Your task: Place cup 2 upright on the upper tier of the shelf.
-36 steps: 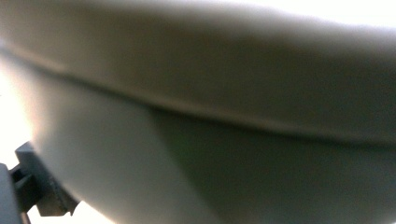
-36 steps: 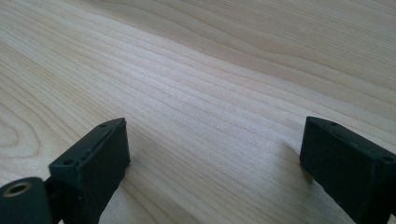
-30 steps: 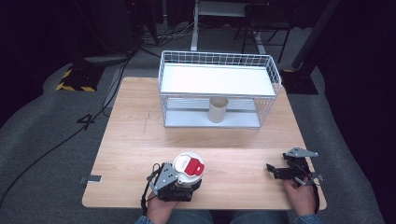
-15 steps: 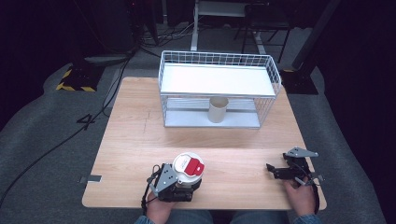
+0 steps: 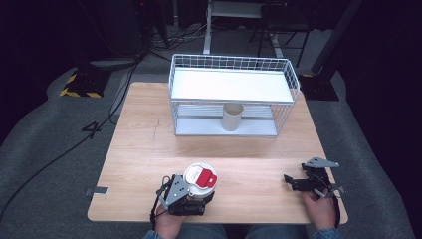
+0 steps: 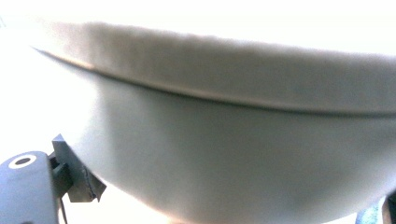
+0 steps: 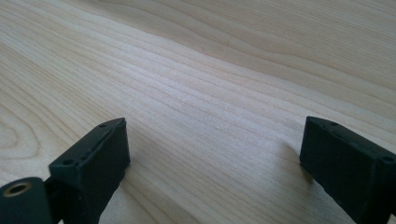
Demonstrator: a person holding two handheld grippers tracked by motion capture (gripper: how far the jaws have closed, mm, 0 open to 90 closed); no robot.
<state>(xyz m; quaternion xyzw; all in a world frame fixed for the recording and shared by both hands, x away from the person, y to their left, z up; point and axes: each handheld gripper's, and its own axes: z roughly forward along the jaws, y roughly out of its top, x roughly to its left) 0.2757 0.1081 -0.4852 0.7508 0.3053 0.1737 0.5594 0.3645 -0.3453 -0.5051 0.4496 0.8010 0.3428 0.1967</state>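
Grip check first: left claw (image 5: pixel 191 191) sits closed around the white lidded cup (image 5: pixel 200 178) at the bench (image 5: pixel 249 169) front edge, six o'clock. Lift straight up, keeping it upright. Right claw (image 5: pixel 298 182), wide open and empty, rests at four o'clock.

The high view looks forward and down on the whole light wooden table (image 5: pixel 149 144); the left gripper view sits pressed near a white lidded container (image 6: pixel 224 154), seen also from above; the right gripper view skims the same tabletop
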